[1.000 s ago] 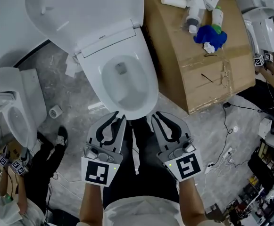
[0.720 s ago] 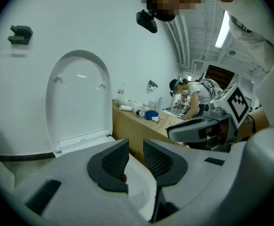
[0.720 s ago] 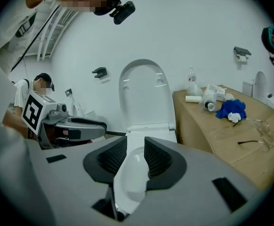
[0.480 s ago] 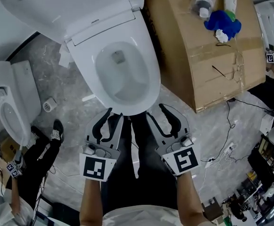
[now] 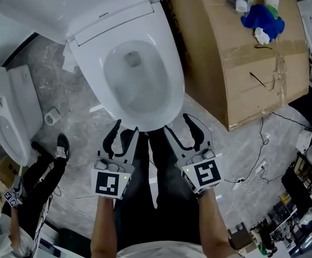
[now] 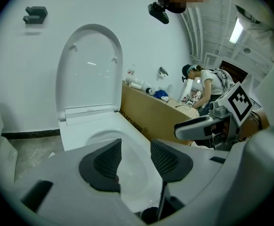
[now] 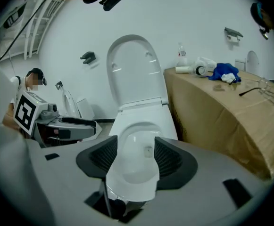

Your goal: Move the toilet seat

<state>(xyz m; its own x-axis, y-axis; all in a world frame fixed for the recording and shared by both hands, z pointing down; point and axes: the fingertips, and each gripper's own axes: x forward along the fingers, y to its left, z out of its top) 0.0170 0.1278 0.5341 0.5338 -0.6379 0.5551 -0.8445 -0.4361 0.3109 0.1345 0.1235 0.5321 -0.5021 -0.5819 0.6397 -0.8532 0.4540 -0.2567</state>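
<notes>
A white toilet (image 5: 172, 74) stands with its oval lid (image 5: 53, 4) raised against the wall; the bowl's rim is bare. Both grippers hover side by side at the bowl's front edge. My left gripper (image 5: 124, 130) has its jaws opening, and its pads touch nothing. In the left gripper view (image 6: 136, 157) the bowl (image 6: 103, 126) and the upright lid (image 6: 89, 69) show through the gap. My right gripper (image 5: 177, 125) is opening too. In the right gripper view (image 7: 136, 157) the bowl's front rim (image 7: 137, 173) sits between the pads without being pressed.
A large cardboard box (image 5: 236, 63) stands right of the toilet, with bottles and a blue cloth (image 5: 263, 23) on it. Another toilet (image 5: 11, 117) is at the left, a person crouching near it. A tape roll (image 5: 51, 117) and cables (image 5: 263, 144) lie on the floor.
Both grippers' jaws have spread apart from shut. Both have come up to the bowl's front edge, which now lies lower in the head view.
</notes>
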